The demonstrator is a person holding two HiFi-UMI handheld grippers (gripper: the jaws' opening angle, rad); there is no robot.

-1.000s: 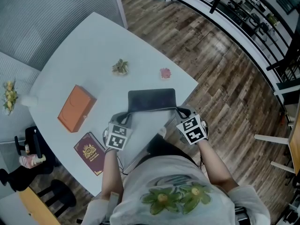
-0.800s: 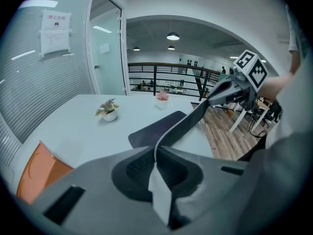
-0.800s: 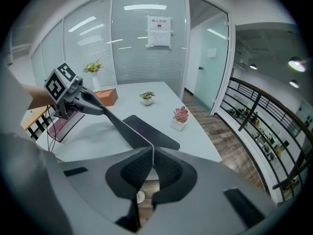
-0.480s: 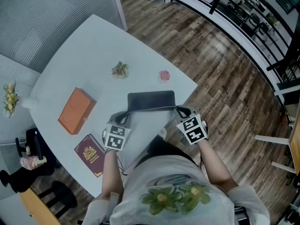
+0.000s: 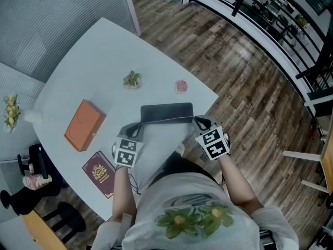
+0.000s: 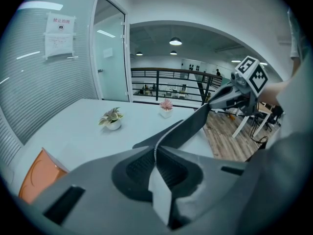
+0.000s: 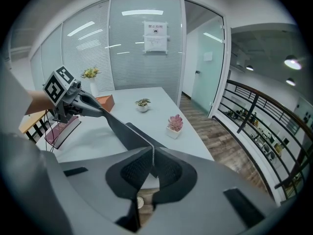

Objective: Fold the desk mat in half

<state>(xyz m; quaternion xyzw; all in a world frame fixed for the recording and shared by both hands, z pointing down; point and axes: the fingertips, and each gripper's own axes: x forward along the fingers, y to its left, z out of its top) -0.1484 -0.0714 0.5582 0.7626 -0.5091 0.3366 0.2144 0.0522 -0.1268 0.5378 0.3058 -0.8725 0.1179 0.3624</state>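
Now: left tool (image 5: pixel 138 130), right tool (image 5: pixel 197 122) each clamped tight on near corner of desk mat (image 5: pixel 166 111). Near edge raised off desk (image 5: pixel 93 72), far half lies flat. Mat looks thin, light, floppy; corner holds suit it, edge needs tension against sag.

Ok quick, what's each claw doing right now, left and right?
Left claw: closed, pinching one near corner of the desk mat.
Right claw: closed, pinching the other near corner of the same mat.
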